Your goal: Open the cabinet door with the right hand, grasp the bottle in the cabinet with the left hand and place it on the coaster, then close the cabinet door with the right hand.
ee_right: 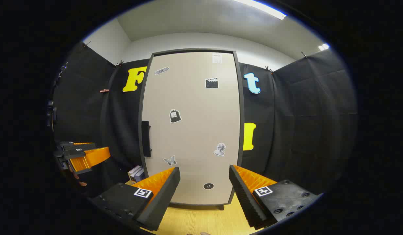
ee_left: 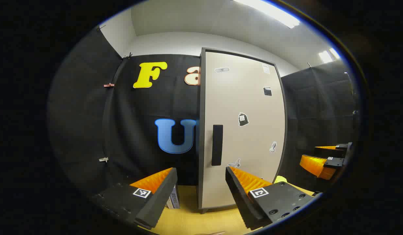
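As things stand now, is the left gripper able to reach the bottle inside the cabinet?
Probably not yet. The cabinet door is shut, so it stands between the left gripper and whatever is inside. The right gripper hangs open in front of the door, apart from the handle, which it must pull first.

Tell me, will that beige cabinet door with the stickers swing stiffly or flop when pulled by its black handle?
The beige cabinet door looks like a flat rigid panel, so it should swing as one piece. Its black vertical handle sits at the left edge, so it probably hinges on the right. The tall narrow cabinet might shift on the wooden tabletop.
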A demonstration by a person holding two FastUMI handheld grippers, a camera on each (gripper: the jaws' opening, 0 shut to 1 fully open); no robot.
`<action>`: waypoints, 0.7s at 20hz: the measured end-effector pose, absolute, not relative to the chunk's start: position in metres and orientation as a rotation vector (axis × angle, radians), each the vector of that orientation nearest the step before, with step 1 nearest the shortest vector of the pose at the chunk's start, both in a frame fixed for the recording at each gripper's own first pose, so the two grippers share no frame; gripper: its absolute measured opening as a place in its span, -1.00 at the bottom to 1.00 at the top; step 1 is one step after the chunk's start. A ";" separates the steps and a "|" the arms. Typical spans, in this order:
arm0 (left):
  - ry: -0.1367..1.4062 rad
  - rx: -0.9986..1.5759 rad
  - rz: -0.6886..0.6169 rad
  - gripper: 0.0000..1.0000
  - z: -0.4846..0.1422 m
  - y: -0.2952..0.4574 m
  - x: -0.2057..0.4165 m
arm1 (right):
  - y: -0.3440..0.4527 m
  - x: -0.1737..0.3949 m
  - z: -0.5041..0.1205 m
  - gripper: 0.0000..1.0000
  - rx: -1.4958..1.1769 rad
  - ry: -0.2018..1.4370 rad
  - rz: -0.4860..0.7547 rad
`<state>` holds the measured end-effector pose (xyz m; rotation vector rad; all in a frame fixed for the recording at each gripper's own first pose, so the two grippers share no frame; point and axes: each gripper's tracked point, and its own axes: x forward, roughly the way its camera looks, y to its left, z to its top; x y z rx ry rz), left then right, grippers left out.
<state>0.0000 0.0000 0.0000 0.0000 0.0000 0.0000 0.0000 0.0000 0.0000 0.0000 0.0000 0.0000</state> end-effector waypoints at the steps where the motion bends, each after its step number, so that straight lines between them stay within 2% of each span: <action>1: -0.001 0.000 -0.001 0.87 0.000 0.001 0.000 | 0.001 0.001 0.001 0.95 0.002 0.000 0.001; 14: 0.006 0.002 -0.009 0.87 -0.004 0.015 0.002 | 0.024 0.007 0.001 0.95 -0.012 0.001 0.014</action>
